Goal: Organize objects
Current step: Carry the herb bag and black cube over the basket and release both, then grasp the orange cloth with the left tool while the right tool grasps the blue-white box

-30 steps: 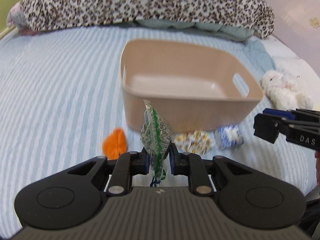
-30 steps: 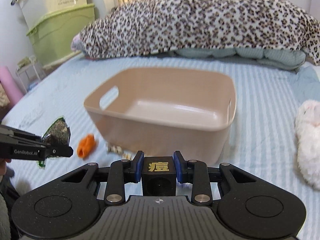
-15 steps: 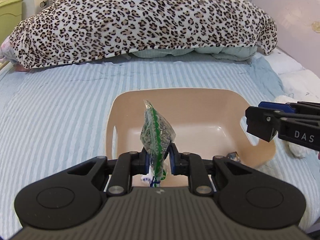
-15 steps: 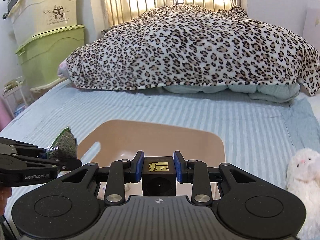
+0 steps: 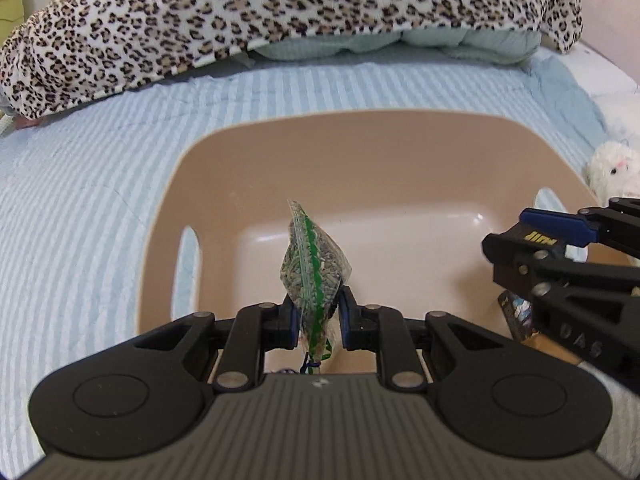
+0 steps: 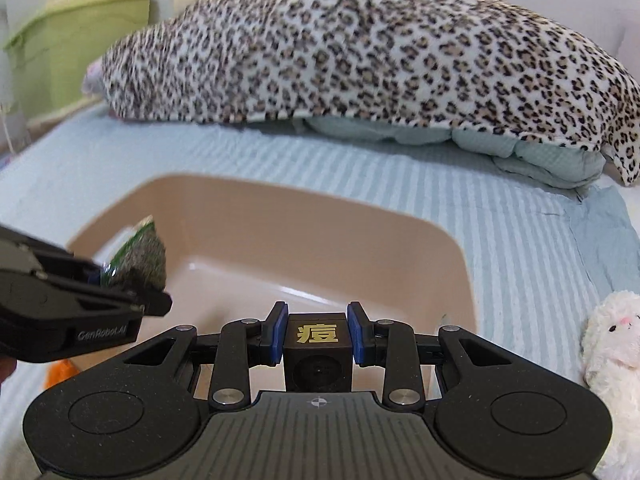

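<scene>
My left tool (image 5: 319, 316) pinches a floppy, light seed bag (image 5: 314, 264) low down; right tool (image 6: 319, 334) clamps a rigid black cube (image 6: 318, 346) above the bin (image 5: 400, 136).

— How many bins are on the bed?
— One beige bin (image 5: 372, 148), nothing lying on its floor that I can see.
— And grippers?
— Two: the left gripper (image 5: 319, 314) and the right gripper (image 6: 317, 330).
— What do they carry?
— One seed packet (image 5: 314, 272) in the left, one black cube (image 6: 317, 350) in the right.
— Soft toys?
— One white plush toy (image 6: 612, 344) beside the bin.
— Anything else small?
— One orange thing (image 6: 60, 370), mostly hidden, and one dark item (image 5: 516, 314) by the bin's corner; I cannot tell what it is.
— Bedding?
— One leopard-print blanket (image 6: 360, 60).
— Storage boxes?
— One green box (image 6: 76, 40).
</scene>
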`<state>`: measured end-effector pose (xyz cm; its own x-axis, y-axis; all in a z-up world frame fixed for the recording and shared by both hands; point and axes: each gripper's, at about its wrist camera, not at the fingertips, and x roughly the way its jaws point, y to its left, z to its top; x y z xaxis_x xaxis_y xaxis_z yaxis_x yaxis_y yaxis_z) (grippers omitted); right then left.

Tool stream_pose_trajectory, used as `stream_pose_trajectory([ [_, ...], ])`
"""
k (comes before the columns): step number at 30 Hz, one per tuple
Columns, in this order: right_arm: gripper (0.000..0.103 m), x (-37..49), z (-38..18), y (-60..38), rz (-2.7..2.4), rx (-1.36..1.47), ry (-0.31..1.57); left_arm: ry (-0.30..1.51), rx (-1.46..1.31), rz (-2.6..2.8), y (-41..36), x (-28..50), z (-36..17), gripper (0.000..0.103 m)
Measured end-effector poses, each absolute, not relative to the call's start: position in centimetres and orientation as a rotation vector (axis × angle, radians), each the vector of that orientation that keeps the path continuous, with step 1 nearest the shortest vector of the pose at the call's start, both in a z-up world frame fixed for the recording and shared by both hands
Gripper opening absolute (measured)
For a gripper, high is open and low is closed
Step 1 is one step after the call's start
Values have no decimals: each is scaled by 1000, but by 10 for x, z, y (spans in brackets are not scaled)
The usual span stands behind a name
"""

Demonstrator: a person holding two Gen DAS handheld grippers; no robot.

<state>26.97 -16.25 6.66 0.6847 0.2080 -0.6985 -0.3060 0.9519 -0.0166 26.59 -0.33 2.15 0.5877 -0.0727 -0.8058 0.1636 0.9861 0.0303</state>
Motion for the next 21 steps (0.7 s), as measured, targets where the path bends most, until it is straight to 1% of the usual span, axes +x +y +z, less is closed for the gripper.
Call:
stream_pose_trajectory([
  [3,29,268,55,-156,300,-166,791,937,116,-140,-4,263,18,23],
  [4,32,267,53,-155,302,-168,795,933,119,-140,-3,260,20,28],
  [5,39,265,52,-155,302,-168,793,928,124,-143,-3,258,23,32],
  [6,41,262,54,-155,302,-170,785,922,128,-143,-2,255,27,44],
  [7,48,258,57,-154,307,-173,774,911,132,-140,-1,252,32,57],
  [8,53,254,60,-154,308,-181,766,893,135,-138,0,247,38,61],
  [9,63,249,65,-154,309,-189,755,878,138,-138,1,243,45,66],
  [10,71,244,70,-156,308,-194,742,867,141,-138,3,238,50,67],
  [11,74,238,76,-158,307,-196,728,863,142,-138,5,233,56,69],
  [13,81,230,88,-162,303,-187,713,857,147,-133,10,223,63,79],
  [14,83,225,93,-165,302,-177,712,852,151,-131,12,217,67,80],
  [15,89,222,97,-168,300,-165,713,849,157,-131,15,212,69,80],
  [16,92,217,101,-171,298,-153,717,850,163,-133,17,206,71,80],
  [18,95,208,106,-176,298,-139,723,856,168,-134,23,196,73,82],
  [19,96,203,107,-178,298,-138,727,859,167,-132,28,191,74,85],
  [21,100,192,106,-179,296,-143,735,871,163,-131,36,182,74,85],
])
